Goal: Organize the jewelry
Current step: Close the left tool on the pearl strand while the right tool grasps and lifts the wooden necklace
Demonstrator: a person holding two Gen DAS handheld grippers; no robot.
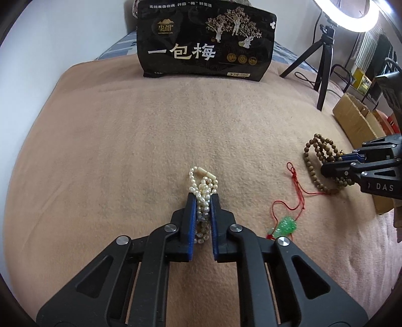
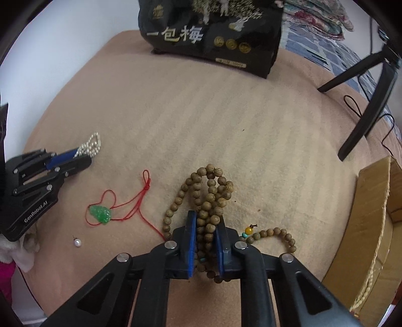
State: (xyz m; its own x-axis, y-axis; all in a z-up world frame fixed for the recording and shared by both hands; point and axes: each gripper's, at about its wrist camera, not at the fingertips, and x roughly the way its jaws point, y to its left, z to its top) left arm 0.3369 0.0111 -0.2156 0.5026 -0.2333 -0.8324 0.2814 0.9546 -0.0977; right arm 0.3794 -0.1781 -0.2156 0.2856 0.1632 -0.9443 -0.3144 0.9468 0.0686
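Note:
My left gripper [image 1: 203, 201] is shut on a white pearl bracelet [image 1: 202, 185] lying bunched on the tan blanket [image 1: 150, 138]; it also shows in the right wrist view [image 2: 81, 153] with the pearls [image 2: 91, 146] at its tips. My right gripper [image 2: 206, 218] is shut on a wooden bead necklace [image 2: 213, 191], whose loose end trails right; it also shows in the left wrist view [image 1: 326, 163] on the beads [image 1: 316, 151]. A green jade pendant [image 2: 100, 213] on a red cord [image 2: 135, 201] lies between the two grippers. A single loose pearl [image 2: 77, 242] lies near the blanket's front left.
A black snack bag [image 1: 206, 42] stands at the back of the blanket. A black tripod [image 1: 324, 63] with a ring light [image 1: 351, 15] stands at the back right. A cardboard box [image 2: 371, 226] sits at the right edge.

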